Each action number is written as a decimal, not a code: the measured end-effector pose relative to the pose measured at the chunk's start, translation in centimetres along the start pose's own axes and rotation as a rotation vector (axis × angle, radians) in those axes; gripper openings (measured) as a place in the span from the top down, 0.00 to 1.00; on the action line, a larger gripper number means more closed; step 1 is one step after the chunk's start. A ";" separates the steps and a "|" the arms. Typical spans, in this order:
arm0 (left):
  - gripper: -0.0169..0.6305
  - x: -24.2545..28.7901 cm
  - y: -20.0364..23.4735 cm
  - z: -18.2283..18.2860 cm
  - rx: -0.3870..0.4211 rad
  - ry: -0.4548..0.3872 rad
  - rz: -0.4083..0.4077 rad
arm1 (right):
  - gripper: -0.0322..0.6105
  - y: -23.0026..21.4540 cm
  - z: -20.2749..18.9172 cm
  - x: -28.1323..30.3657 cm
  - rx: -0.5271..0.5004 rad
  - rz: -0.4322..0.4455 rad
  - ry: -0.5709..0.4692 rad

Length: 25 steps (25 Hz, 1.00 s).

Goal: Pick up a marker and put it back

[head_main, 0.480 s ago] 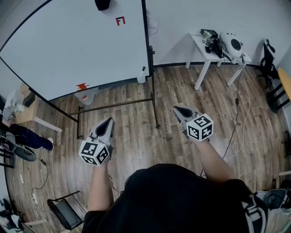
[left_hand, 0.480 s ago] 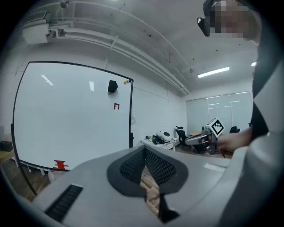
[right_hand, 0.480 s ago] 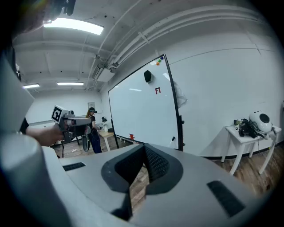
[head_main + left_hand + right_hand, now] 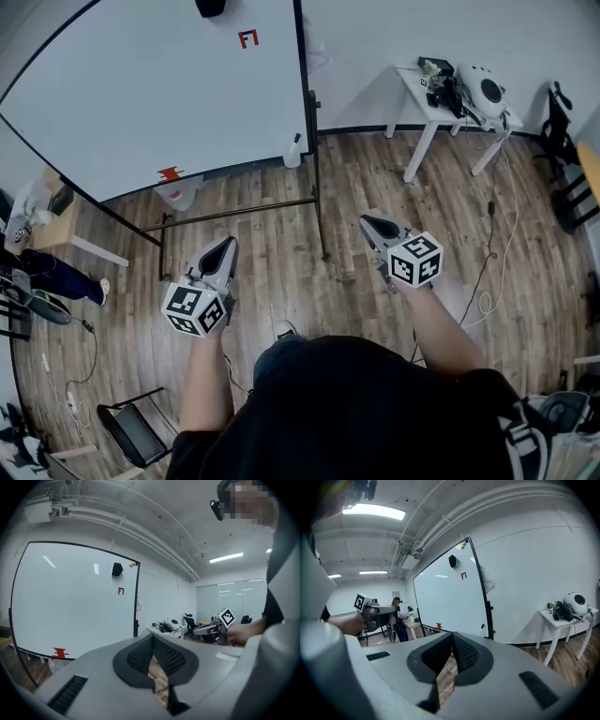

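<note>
Marker: none can be named for sure. The best candidate is the small red item [image 4: 169,175] on the lower ledge of the whiteboard [image 4: 159,94], left of centre. It is too small in every view to tell pen from holder or eraser. A white bottle [image 4: 293,153] stands at the ledge's right end, beside the black frame post. A black block [image 4: 211,7] and a red mark [image 4: 247,39] sit high on the board. Left gripper [image 4: 228,246] and right gripper [image 4: 370,223] are held out over bare wood floor [image 4: 281,281], well apart from the board and from each other, noses aimed toward it. This reads as an approach stance, with the pick not yet begun. Each gripper's own view shows its black ribbed pads pressed together at the tips with nothing between them, only floorboards showing through the slot beneath. Judgement: closed because nothing is within reach, and they would need spreading before any pick. Hidden: the person's torso blocks the floor nearest the feet, and the head view cuts off the board's top edge. Clutter on the white side table [image 4: 412,94] by the right wall is unreadable apart from a rounded white shell [image 4: 483,89].
</note>
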State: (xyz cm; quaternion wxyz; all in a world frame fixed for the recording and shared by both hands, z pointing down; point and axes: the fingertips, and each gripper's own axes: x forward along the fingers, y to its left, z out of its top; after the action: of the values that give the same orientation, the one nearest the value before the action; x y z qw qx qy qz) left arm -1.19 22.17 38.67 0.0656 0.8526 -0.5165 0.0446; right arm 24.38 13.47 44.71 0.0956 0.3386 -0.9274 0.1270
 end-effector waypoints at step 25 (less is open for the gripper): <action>0.95 8.2 14.3 -1.3 -0.014 0.041 -0.065 | 0.95 -3.6 1.5 13.5 0.028 -0.075 0.069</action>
State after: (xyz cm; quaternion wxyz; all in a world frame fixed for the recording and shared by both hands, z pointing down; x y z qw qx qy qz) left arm -10.13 8.67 42.10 0.0837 0.8674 -0.4873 0.0562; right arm 16.48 2.21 47.42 0.1277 0.3697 -0.9084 0.1480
